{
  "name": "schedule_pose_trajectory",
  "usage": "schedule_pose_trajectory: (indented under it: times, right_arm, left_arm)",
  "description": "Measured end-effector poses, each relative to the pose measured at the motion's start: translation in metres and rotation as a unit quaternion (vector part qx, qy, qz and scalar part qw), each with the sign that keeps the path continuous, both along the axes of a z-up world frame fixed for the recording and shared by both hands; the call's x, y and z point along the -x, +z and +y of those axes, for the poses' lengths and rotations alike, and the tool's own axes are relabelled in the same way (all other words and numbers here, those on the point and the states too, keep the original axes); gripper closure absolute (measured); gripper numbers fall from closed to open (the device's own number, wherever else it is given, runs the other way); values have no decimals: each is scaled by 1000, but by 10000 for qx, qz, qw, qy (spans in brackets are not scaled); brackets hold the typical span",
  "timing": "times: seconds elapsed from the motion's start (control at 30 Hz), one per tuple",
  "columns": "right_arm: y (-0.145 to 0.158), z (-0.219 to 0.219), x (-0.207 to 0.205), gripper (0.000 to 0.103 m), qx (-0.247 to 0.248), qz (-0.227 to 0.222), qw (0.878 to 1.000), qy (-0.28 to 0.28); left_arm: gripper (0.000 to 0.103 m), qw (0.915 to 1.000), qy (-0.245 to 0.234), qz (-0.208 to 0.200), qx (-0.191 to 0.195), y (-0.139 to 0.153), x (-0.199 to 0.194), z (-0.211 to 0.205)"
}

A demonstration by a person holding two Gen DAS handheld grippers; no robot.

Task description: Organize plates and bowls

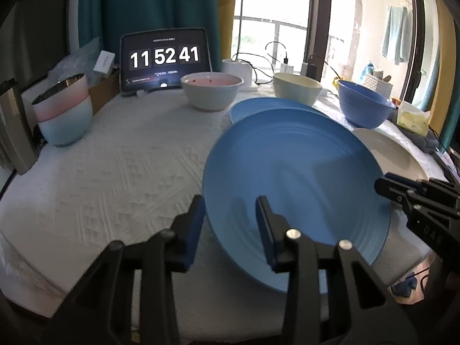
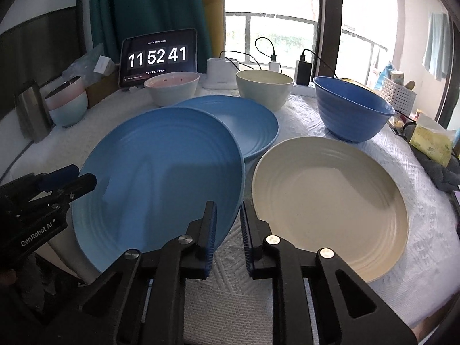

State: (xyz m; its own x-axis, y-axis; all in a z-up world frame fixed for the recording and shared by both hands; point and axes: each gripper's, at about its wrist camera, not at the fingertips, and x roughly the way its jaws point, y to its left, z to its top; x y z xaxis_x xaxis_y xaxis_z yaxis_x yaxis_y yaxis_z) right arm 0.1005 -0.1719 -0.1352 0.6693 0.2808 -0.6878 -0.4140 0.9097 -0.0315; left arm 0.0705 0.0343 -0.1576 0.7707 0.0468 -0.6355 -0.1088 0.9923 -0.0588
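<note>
A light blue plate (image 1: pixel 296 184) (image 2: pixel 161 178) is tilted, lifted off the white table. My left gripper (image 1: pixel 230 215) has its fingers on either side of the plate's left rim and is shut on it; it also shows in the right wrist view (image 2: pixel 69 182). My right gripper (image 2: pixel 227 224) straddles the plate's right rim with its fingers close to it; whether it grips is unclear. It also shows in the left wrist view (image 1: pixel 385 187). A second blue plate (image 2: pixel 238 123) lies behind. A cream plate (image 2: pixel 330 195) lies to the right.
Bowls stand along the back: a pink-and-white bowl (image 2: pixel 172 87), a cream bowl (image 2: pixel 264 87), a dark blue bowl (image 2: pixel 352 109). Stacked pink and blue bowls (image 1: pixel 61 109) and a steel flask (image 1: pixel 14 126) stand at the left. A tablet clock (image 1: pixel 165 57), chargers and cables are behind.
</note>
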Motion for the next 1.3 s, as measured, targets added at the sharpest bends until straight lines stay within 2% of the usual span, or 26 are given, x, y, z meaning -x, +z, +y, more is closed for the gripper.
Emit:
schedule_pose_trajectory:
  times: [0.1,0.17,0.3,0.43,0.6,0.77,0.93,1.1,1.3]
  right_arm:
    - [0,0,-1,90,27,-39,10000,-36]
    - [-1,-1,0,92,37,-59,10000,-51]
    - [2,5,5,92,28,-171,9998,124]
    - [0,6,4,92,107,-141,9998,91]
    - [-2,1,1,93,58,-95,9999,11]
    - [-3,0,0,93,49,-95,9999,-2]
    - [-5,0,0,93,56,-66,10000,-18]
    - [-7,-1,-2,93,13,-15,10000,-67]
    - [-1,-5,1,93,-9,-156,9998,-131]
  left_arm:
    - [67,10000,-13,-26,57,1,1,2]
    - [76,9995,-226,-86,185,3,3,-1]
    - [77,9982,-558,-227,-58,7,7,-21]
    - [77,9996,-104,-254,-121,9,11,-5]
    - [75,9992,379,-100,47,6,12,21]
    - [71,9988,125,211,415,-7,4,20]
    - [71,9980,-75,344,533,-13,3,11]
    - [72,9992,-131,221,310,-8,7,2]
    - [72,9996,-256,50,96,2,9,-6]
